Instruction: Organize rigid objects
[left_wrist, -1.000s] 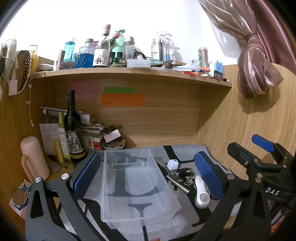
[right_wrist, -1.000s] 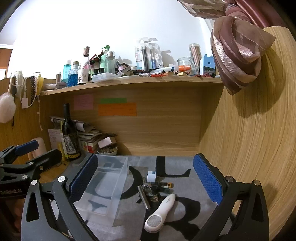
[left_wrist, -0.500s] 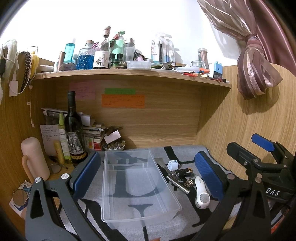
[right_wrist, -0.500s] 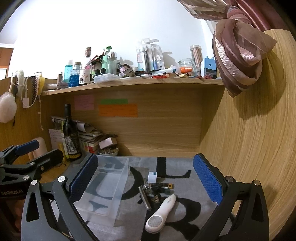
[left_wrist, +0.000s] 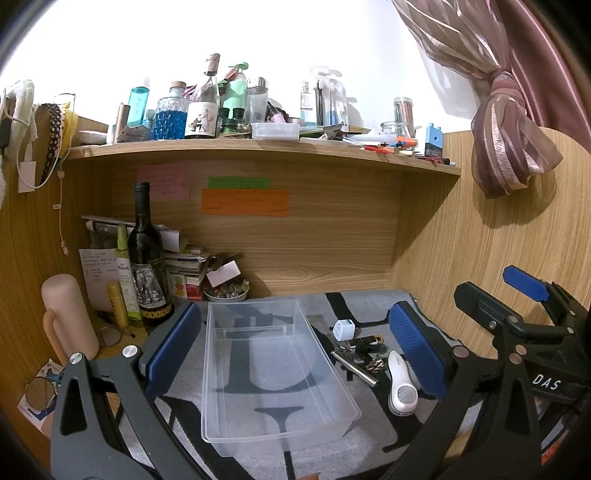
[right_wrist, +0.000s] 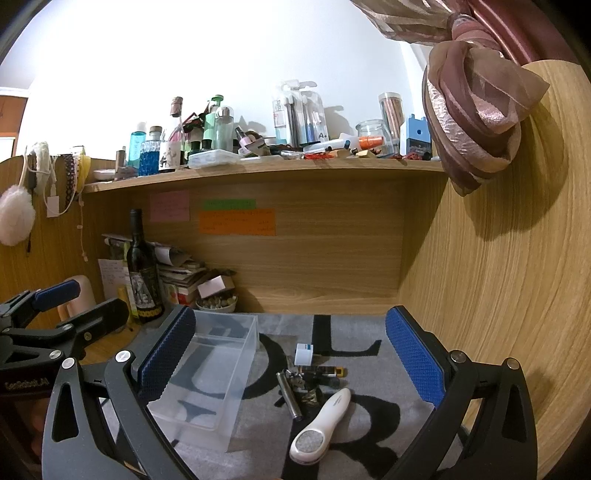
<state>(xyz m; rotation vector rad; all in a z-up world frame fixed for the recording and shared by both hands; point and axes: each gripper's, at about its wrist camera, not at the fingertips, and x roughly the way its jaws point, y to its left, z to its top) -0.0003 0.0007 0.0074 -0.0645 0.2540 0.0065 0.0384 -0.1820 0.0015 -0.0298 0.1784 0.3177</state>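
— Clear plastic is what the bin (left_wrist: 273, 369) is made of; what is held in it?

— Nothing is held in it. The printed grey mat (left_wrist: 332, 458) is seen straight through its floor. A low divider is seen across its far end, and both compartments are bare.

— Where are the rigid objects kept, then?

— They are laid on the mat just to the right of the bin, outside it. A small white cube-shaped plug (right_wrist: 304, 353) is set farthest back. A metal cylinder (right_wrist: 289, 395) is laid beside a small heap of dark and gold-toned bits (right_wrist: 314, 384), whose individual pieces cannot be told apart. A white handheld device (right_wrist: 320, 428) with a round mesh head is placed nearest, tilted on the diagonal.

— How are the tools held?

— The left gripper (left_wrist: 295, 354) is spread wide, with the bin framed between its blue pads (left_wrist: 173, 347), and nothing is grasped. The right gripper (right_wrist: 291, 362) is likewise spread wide above the loose objects, with nothing between its fingers.

— Are other containers seen?

— A small bowl (left_wrist: 226, 293) filled with small mixed pieces is set at the back left, beside a dark wine bottle (left_wrist: 147, 266). A shallow lidded box (left_wrist: 275, 131) is kept on the upper shelf (left_wrist: 258, 147) among bottles and jars; its contents cannot be made out.
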